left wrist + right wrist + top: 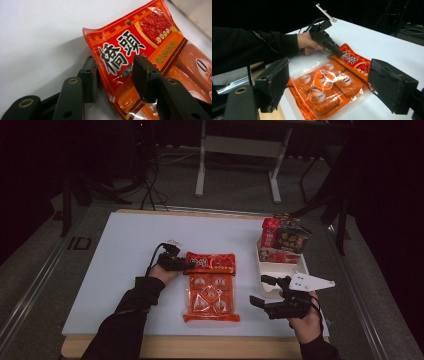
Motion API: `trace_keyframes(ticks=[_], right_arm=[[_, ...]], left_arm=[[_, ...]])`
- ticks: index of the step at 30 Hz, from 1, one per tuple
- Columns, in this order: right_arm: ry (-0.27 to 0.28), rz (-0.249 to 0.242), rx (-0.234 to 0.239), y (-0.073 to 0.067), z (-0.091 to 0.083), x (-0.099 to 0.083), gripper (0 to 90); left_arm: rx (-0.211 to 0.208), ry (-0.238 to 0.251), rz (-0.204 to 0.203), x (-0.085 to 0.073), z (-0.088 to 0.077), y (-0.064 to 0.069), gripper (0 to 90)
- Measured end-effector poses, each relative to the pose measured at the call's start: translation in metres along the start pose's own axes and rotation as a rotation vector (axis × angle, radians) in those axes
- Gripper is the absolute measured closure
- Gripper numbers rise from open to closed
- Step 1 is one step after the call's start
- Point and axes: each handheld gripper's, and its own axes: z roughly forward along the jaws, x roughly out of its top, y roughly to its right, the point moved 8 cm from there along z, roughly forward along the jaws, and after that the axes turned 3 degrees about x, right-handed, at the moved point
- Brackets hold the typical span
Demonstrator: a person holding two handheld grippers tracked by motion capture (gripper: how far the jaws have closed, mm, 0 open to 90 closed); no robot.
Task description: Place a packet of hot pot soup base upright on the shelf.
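Observation:
A red packet with large black characters lies on the white tabletop, its near edge resting over an orange pack of several wrapped pieces. My left gripper reaches in from the left, and the packet's curled left end stands between its jaws. One pad lies on the printed face, the other sits behind the edge, and a gap still shows between them. My right gripper hovers open to the right of the orange pack, with nothing in it.
A white tray stands at the right of the table, holding a red packet and a dark packet upright at its far end. The table's wooden front edge runs close below the orange pack. Table legs stand on the floor beyond.

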Motion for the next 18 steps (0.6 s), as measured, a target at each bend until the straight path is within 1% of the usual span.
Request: trace_keyframes(ticks=[1,2,4,7,8,9,10,12,13,14,15,16,17,18], right_arm=[[0.001,0.002,0.001,0.000,0.000,0.000,17.2],[0.001,0.004,0.001,0.000,0.000,0.000,17.3],[0.003,0.004,0.000,0.001,0.000,0.000,17.3],[0.003,0.004,0.001,0.001,-0.001,0.000,17.3],[0.003,0.004,0.001,0.001,0.000,0.000,17.3],[0.003,0.005,0.003,0.001,0.000,0.000,17.3],[0.003,0.005,0.003,0.001,0.000,0.000,17.3],[0.001,0.004,0.003,0.000,0.000,0.000,17.3],[0.001,0.004,0.002,0.000,0.000,0.000,17.3],[0.000,0.004,0.002,0.000,0.000,0.000,17.3],[0.000,0.004,0.002,0.000,0.000,0.000,17.3],[0.001,0.005,0.002,0.000,0.000,0.000,17.3],[0.001,0.004,0.000,0.001,0.000,0.000,17.3],[0.001,0.003,-0.001,0.001,0.000,0.001,17.5]], left_arm=[[0.004,-0.004,0.007,0.000,0.000,0.000,58.6],[0.005,-0.007,0.005,0.001,0.001,0.001,59.7],[-0.002,-0.009,0.001,0.000,0.001,0.001,60.1],[-0.023,-0.021,0.000,0.000,0.003,0.006,65.3],[-0.016,-0.024,0.011,0.000,0.003,0.007,66.7],[-0.011,-0.028,0.007,0.000,0.004,0.008,68.1],[-0.014,-0.028,0.004,0.000,0.004,0.009,70.3],[-0.015,-0.034,0.008,0.000,0.005,0.011,73.9],[-0.014,-0.034,0.013,0.000,0.005,0.012,77.8],[-0.002,-0.036,0.029,0.000,0.004,0.014,83.1],[0.011,-0.036,0.035,0.001,0.004,0.015,86.2],[0.011,-0.036,0.035,0.001,0.004,0.015,88.1],[0.021,-0.039,0.041,0.001,0.003,0.016,88.4],[0.019,-0.037,0.044,0.002,0.002,0.017,88.6]])
